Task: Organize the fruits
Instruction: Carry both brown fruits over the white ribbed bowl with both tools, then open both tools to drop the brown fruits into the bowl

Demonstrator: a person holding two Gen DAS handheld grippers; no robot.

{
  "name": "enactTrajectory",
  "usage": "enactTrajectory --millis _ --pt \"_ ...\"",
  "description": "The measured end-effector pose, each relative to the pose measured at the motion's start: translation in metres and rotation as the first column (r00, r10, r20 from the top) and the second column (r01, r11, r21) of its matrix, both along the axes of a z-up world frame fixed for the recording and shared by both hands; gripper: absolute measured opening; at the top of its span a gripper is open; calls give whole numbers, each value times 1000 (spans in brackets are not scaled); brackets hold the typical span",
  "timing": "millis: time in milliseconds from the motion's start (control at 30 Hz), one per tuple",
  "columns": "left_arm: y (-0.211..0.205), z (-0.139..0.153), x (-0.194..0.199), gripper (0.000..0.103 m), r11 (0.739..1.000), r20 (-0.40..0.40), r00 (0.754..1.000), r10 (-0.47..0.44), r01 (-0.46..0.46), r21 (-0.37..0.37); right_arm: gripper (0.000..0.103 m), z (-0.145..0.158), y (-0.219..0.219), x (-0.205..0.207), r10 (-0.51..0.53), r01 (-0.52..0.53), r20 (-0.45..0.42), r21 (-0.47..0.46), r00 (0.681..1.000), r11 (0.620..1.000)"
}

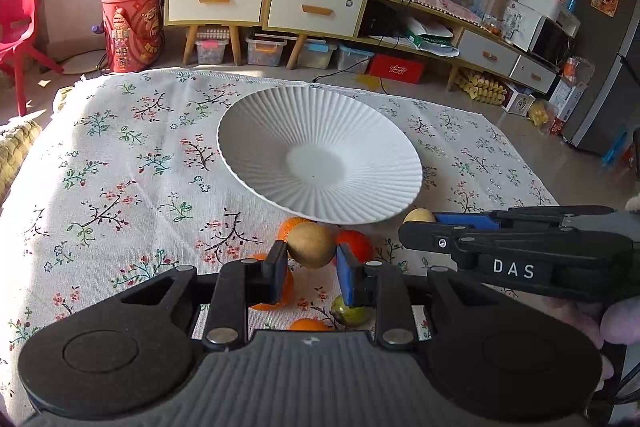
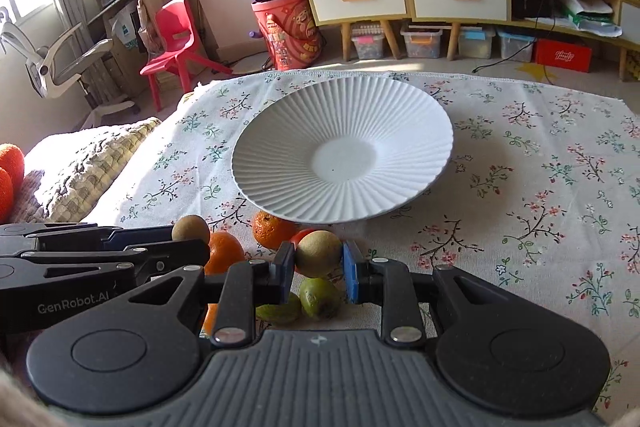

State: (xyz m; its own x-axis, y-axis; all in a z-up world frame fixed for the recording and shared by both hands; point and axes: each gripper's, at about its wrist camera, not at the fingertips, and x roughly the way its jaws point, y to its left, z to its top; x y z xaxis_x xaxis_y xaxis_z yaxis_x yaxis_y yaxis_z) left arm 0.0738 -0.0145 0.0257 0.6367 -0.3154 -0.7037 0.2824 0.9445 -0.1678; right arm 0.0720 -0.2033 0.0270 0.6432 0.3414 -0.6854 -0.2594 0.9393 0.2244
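Brown kiwis were gripped, one in the left tongs [image 1: 311, 264] and one in the right tongs [image 2: 319, 264], lifted above the oranges [image 2: 272, 229] and green fruit [image 2: 320, 298] left on the desk [image 2: 520, 187]. Beyond, the white plate [image 2: 280, 163] was judged still unfilled.

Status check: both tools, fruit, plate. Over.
Left tool shut on a kiwi; right tool shut on another kiwi. Plate empty. Oranges loose beside its near rim, nothing blocking.
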Motion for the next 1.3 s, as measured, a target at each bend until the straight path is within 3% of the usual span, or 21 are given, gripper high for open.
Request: enactTrajectory --millis 233,433,833,1300 --pt "-21 3 37 10 995 45 997 -69 66 71 23 3 -4 38 2 -1 18 -73 1000 997" --pt "-32 -7 64 10 987 84 990 -116 106 119 23 -5 -10 69 -26 26 -4 -43 1000 999" --pt "-33 -39 99 10 986 49 991 -121 114 122 23 -22 -9 90 -4 3 -33 -47 999 999" --pt "-34 -39 101 10 984 54 990 -130 123 126 23 -19 -11 92 5 -6 -31 -39 1000 999"
